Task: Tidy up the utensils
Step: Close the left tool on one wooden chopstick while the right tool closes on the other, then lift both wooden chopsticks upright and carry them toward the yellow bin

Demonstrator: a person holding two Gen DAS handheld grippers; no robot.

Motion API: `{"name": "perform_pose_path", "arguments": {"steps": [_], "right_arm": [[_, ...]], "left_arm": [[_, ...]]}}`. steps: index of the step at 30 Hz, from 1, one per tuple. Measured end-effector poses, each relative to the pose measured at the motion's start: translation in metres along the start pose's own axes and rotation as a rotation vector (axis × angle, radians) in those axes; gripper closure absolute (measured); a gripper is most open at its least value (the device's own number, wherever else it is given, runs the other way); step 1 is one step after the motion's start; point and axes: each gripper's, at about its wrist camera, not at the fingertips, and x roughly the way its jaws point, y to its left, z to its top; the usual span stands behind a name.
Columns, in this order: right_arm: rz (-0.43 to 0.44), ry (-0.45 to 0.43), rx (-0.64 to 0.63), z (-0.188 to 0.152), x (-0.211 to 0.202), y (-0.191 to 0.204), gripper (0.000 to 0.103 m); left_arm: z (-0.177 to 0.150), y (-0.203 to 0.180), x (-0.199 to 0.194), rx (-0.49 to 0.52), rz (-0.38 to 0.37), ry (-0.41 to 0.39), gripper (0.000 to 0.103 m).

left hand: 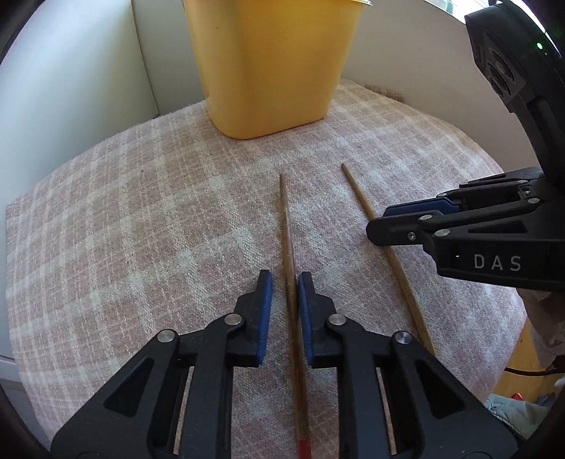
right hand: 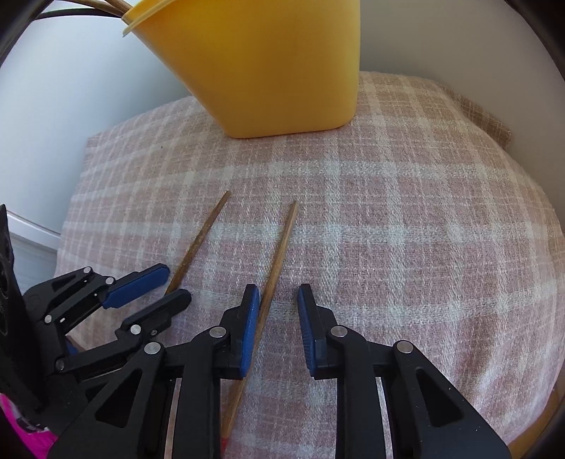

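Noter: Where the pink-and-white checked woven cloth (left hand: 141, 212) covers the surface, what does the left gripper (left hand: 284, 279) have?

Checker: It is clamped on the first thin brown wooden chopstick (left hand: 286, 229). That stick lies on the cloth with its tip toward 12 o'clock and a red end at 6 o'clock.

Noter: Right gripper (right hand: 277, 293)?

Checker: Not clenched. The second thin brown wooden chopstick (right hand: 280, 243) sits between its blue pads, against the 9 o'clock pad; the 3 o'clock pad stands clear of it.

Noter: Layout?

Checker: Left wrist view: the second stick lies near the first, on its 3 o'clock side, not touching it. The tall yellow plastic container (left hand: 272, 70) stands on the cloth at 12 o'clock, beyond both tips. Right wrist view: thin stick ends (right hand: 106, 5) poke over its rim at 11 o'clock
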Motion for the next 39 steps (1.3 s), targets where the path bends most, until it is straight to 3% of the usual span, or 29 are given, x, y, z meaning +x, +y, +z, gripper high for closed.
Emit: {"name": "perform_pose_path", "arguments": {"steps": [2,10,23,39], "right_arm": [[-0.006,0.004,-0.009,0.002,0.003,0.003,0.094],[0.058,-0.053,0.047,0.004,-0.016,-0.008,0.098],[0.106,-0.306,0.058,-0.029,-0.096,-0.024,0.098],[0.032,-0.538,-0.035,-0.054,-0.149,-0.007,0.098]], "left_arm": [[0.001,0.006,0.0,-0.029,-0.021,-0.002,0.098],[-0.008,0.023,-0.03,-0.141,-0.091,-0.102,0.099],[-0.017,0.038,-0.091,-0.252,-0.162,-0.314,0.099],[-0.009,0.008,-0.132,-0.159,-0.122,-0.44,0.099]]}}
